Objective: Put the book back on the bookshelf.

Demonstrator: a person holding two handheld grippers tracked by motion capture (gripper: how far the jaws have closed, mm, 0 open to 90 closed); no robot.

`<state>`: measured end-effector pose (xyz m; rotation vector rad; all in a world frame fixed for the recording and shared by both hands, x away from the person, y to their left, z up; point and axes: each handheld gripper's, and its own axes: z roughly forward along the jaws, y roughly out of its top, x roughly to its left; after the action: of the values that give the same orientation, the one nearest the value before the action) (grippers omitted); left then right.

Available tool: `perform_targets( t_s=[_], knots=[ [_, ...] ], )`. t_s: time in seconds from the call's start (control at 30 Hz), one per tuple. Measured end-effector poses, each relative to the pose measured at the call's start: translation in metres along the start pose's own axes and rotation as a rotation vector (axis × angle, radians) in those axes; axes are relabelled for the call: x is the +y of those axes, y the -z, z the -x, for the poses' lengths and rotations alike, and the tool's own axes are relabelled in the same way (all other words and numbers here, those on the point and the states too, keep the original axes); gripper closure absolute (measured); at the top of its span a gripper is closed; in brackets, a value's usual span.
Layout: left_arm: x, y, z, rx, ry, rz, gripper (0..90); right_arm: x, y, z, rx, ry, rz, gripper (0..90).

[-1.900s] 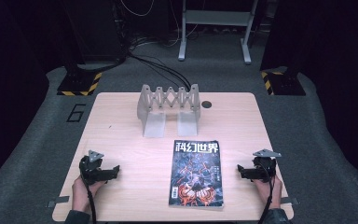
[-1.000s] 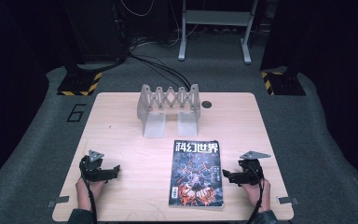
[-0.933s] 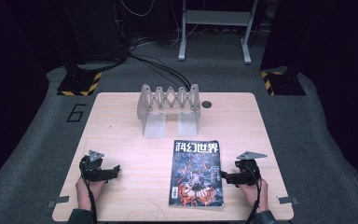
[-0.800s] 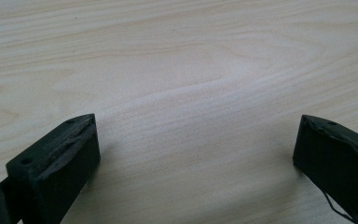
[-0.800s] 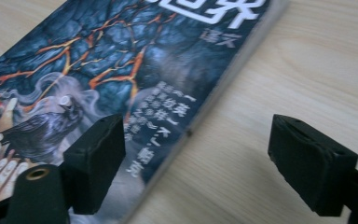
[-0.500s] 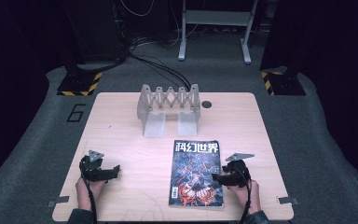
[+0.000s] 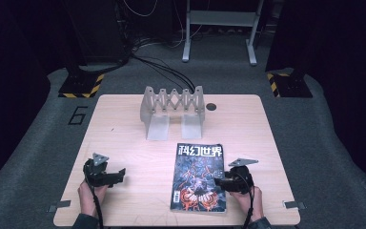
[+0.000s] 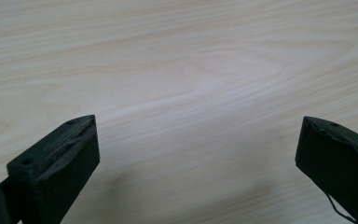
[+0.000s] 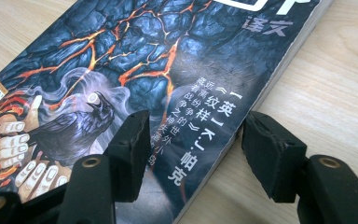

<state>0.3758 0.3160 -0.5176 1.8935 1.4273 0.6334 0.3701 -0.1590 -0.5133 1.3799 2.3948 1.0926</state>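
Straddling the magazine's (image 9: 135, 60) right edge: right tool (image 9: 193, 154), jaws about half open and just been closing. One jaw sits over the cover, the other over bare desk (image 9: 335, 88) past the page edge, so the edge runs between them. No clear pad contact in the right gripper view; nothing is gripped.

Magazine (image 7: 199, 177) lies flat, cover up, near the front edge of the desk (image 7: 124, 119), a bit right of centre, its bottom edge close to the front edge. In the high view the right tool (image 7: 221, 181) points left at the lower half of the right edge, with the hand (image 7: 246, 196) behind it near the front right corner.

Left tool (image 7: 119, 172) is near the front left corner, well apart from the magazine, pointing right. Jaws wide open with only bare wood between them in the left gripper view (image 8: 196, 144).

Grey folding rack (image 7: 173, 109) stands by the back edge, about centre, well clear of both tools.
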Motion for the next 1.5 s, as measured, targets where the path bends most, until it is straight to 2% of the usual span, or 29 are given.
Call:
perform_targets(
  t_s=[0.07,0.1,0.2,0.27,0.3,0.33,0.37,0.43,0.5,0.57,0.6,0.63,0.67,0.7,0.8,0.93,1.03,1.1,1.13,1.2,1.27,1.43,1.5],
  knots=[
    [0.003,-0.002,0.009,-0.022,-0.015,0.012,0.0,0.000,0.000,-0.003,-0.002,-0.008,-0.007,41.7],
    [0.005,-0.003,0.012,-0.043,-0.029,0.001,0.0,0.000,-0.001,-0.003,0.000,-0.002,-0.001,41.7],
    [0.009,-0.009,0.028,-0.067,-0.055,-0.002,0.0,0.000,-0.002,-0.004,0.004,0.003,0.005,41.9],
    [0.011,-0.013,0.038,-0.089,-0.076,-0.019,0.0,0.000,-0.003,-0.005,0.004,0.002,0.002,42.3],
    [0.012,-0.016,0.043,-0.097,-0.086,-0.027,0.0,0.000,-0.003,-0.005,0.009,0.022,0.007,42.4],
    [0.013,-0.018,0.047,-0.109,-0.109,-0.049,0.0,0.001,-0.004,-0.006,0.006,0.016,0.011,42.5],
    [0.015,-0.020,0.051,-0.121,-0.137,-0.091,0.0,0.001,-0.004,-0.006,0.011,0.020,0.000,42.5],
    [0.016,-0.026,0.061,-0.135,-0.156,-0.103,0.0,0.002,-0.006,-0.007,0.011,0.035,0.004,42.5],
    [0.016,-0.031,0.070,-0.153,-0.172,-0.122,0.0,0.003,-0.007,-0.009,0.012,0.029,0.004,42.6],
    [0.017,-0.033,0.074,-0.150,-0.184,-0.120,0.0,0.005,-0.008,-0.009,0.016,0.043,0.001,42.7],
    [0.018,-0.034,0.081,-0.172,-0.195,-0.117,0.0,0.005,-0.009,-0.010,0.016,0.041,0.001,42.8],
    [0.018,-0.034,0.081,-0.172,-0.195,-0.117,0.0,0.006,-0.009,-0.010,0.019,0.039,-0.003,42.8],
    [0.019,-0.037,0.086,-0.181,-0.222,-0.112,0.0,0.006,-0.010,-0.011,0.019,0.040,-0.001,42.9],
    [0.019,-0.037,0.086,-0.181,-0.222,-0.112,0.0,0.007,-0.011,-0.011,0.017,0.050,0.001,42.9],
    [0.022,-0.041,0.097,-0.189,-0.246,-0.105,0.0,0.008,-0.013,-0.013,0.019,0.052,-0.004,42.9],
    [0.024,-0.045,0.104,-0.202,-0.253,-0.094,0.0,0.010,-0.014,-0.016,0.012,0.042,-0.008,42.9],
    [0.024,-0.047,0.108,-0.204,-0.256,-0.086,0.0,0.010,-0.015,-0.014,0.013,0.056,-0.006,44.1],
    [0.025,-0.048,0.112,-0.222,-0.258,-0.084,0.0,0.011,-0.014,-0.013,0.019,0.052,-0.016,44.1],
    [0.024,-0.050,0.113,-0.215,-0.260,-0.065,0.0,0.012,-0.014,-0.013,0.019,0.053,-0.018,43.2],
    [0.024,-0.050,0.113,-0.214,-0.261,-0.063,0.0,0.014,-0.015,-0.012,0.016,0.067,-0.030,40.7],
    [0.024,-0.050,0.113,-0.215,-0.256,-0.059,0.0,0.020,-0.017,-0.010,0.001,0.063,-0.062,40.1],
    [0.024,-0.050,0.113,-0.216,-0.262,-0.063,0.0,0.039,-0.025,-0.004,-0.048,0.058,-0.101,39.6],
    [0.024,-0.050,0.113,-0.219,-0.264,-0.061,0.0,0.047,-0.028,-0.001,-0.048,0.054,-0.124,39.1]
  ],
)
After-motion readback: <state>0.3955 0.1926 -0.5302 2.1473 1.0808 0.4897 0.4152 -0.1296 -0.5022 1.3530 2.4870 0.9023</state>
